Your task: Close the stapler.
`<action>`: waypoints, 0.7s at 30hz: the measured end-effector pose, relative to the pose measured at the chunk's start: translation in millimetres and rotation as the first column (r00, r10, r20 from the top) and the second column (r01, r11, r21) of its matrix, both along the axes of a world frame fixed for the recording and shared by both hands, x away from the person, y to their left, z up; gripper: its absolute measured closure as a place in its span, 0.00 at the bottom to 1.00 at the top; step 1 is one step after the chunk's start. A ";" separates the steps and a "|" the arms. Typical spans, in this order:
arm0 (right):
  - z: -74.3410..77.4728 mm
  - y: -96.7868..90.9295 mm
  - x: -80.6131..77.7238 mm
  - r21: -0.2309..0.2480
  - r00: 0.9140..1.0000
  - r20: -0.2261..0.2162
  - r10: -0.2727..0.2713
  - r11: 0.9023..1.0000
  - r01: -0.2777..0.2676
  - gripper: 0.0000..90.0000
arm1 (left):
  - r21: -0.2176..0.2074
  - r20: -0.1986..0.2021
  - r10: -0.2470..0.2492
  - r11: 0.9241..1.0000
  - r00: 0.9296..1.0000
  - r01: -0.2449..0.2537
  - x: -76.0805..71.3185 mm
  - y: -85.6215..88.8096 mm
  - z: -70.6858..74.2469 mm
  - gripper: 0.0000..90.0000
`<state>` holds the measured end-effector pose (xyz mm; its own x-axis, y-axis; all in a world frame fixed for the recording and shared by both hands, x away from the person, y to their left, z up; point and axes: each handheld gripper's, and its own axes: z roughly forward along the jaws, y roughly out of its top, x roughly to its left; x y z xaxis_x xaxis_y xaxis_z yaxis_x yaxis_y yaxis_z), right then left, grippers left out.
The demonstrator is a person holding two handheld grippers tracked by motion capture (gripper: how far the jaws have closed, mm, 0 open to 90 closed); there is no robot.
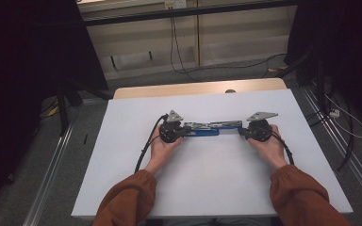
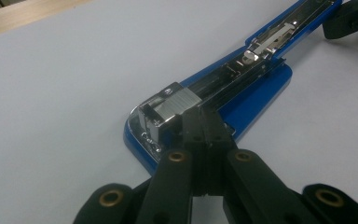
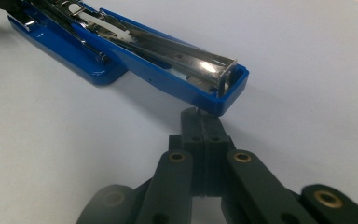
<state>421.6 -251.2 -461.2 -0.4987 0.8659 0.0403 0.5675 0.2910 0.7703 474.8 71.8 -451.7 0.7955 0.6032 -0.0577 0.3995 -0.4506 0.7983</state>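
The blue stapler [image 1: 207,128] lies swung open flat on the white counter [image 1: 122,179], between the two grippers. The left gripper [image 2: 204,122], clenched, presses its tips on the metal magazine end; the right gripper [image 3: 204,122], also clenched, touches the far tip of the blue top arm. To do this well, I'd keep the base pinned steady and push the arm slowly, so the stapler doesn't skid.

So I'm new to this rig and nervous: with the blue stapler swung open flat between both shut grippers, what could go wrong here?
1. The blue metal-and-plastic stapler lies opened out flat; a push from the left gripper at the magazine's steel front end could slide it across the smooth white table.
2. The right gripper meets only the blue cover's tip, so it may slip off.
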 end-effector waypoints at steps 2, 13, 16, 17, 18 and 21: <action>0.0 0.6 0.0 0.000 1.000 0.002 0.000 1.000 0.000 1.00 | 0.006 0.008 -0.002 1.000 1.000 0.002 0.1 0.2 0.2 1.00; 0.1 0.4 1.0 0.030 1.000 0.014 -0.003 1.000 0.003 1.00 | 0.013 0.017 -0.002 1.000 1.000 0.002 -0.5 0.0 0.1 1.00; 0.1 0.5 1.0 0.040 1.000 0.022 0.000 0.999 -0.001 1.00 | 0.011 0.018 -0.003 1.000 1.000 0.002 -0.5 0.0 -0.1 1.00; 0.2 0.7 1.0 0.046 1.000 0.025 0.000 0.999 -0.001 1.00 | 0.010 0.018 -0.003 1.000 1.000 0.002 -0.5 0.1 -0.1 1.00; 0.5 1.1 1.1 0.047 1.000 0.030 0.001 0.999 -0.002 1.00 | 0.011 0.018 -0.003 1.000 1.000 0.003 -0.5 0.0 -0.1 1.00; 1.9 2.4 1.0 0.047 0.999 0.054 0.006 0.999 -0.009 1.00 | 0.009 0.018 -0.003 1.000 1.000 0.003 -1.0 -0.2 -0.3 1.00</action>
<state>422.6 -248.8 -459.3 -0.5078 0.8598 0.0542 0.5226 0.2574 0.8128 473.8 71.6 -452.0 0.7982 0.6012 -0.0382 0.3840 -0.4590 0.8011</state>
